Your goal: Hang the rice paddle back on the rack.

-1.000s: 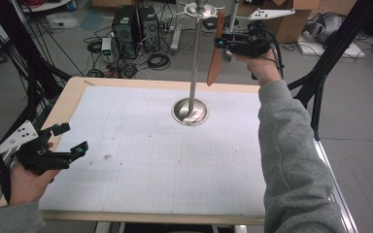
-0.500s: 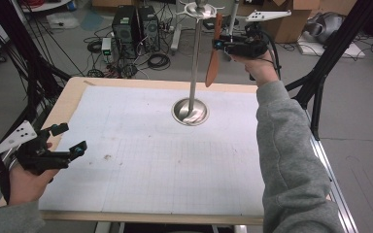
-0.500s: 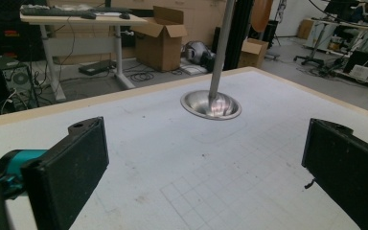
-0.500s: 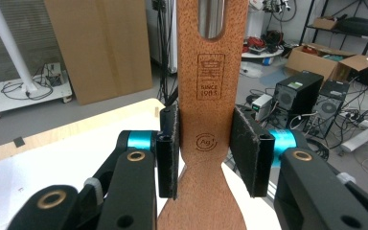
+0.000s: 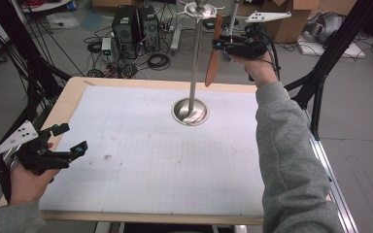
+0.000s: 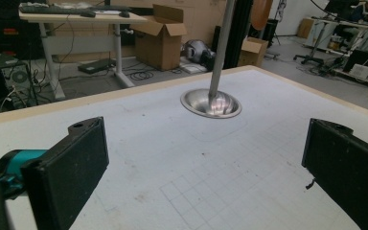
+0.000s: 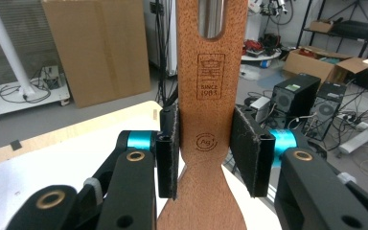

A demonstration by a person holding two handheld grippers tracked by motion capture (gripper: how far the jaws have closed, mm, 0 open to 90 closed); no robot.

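A wooden spatula (image 5: pixel 212 53) hangs tilted beside the upper part of a metal stand's pole (image 5: pixel 194 63), at the far side of the table. My right gripper (image 5: pixel 218 44) is shut on its neck, held up in the air. In the right gripper view both black pads press the neck of the spatula (image 7: pixel 211 110) between the right gripper's (image 7: pixel 203 148) jaws, and shiny metal shows through the slot (image 7: pixel 214 19) near its top. My left gripper (image 5: pixel 72 139) stands open and empty over the table's front-left corner. In its own view the left gripper (image 6: pixel 206 153) faces the stand's base (image 6: pixel 211 103).
The stand has a round dished base (image 5: pixel 190 112) on the white gridded mat (image 5: pixel 141 165) and a small disc top (image 5: pixel 200 8). Black frame struts (image 5: pixel 320 73) rise at the table's right and left. Computers, cables and boxes lie on the floor beyond.
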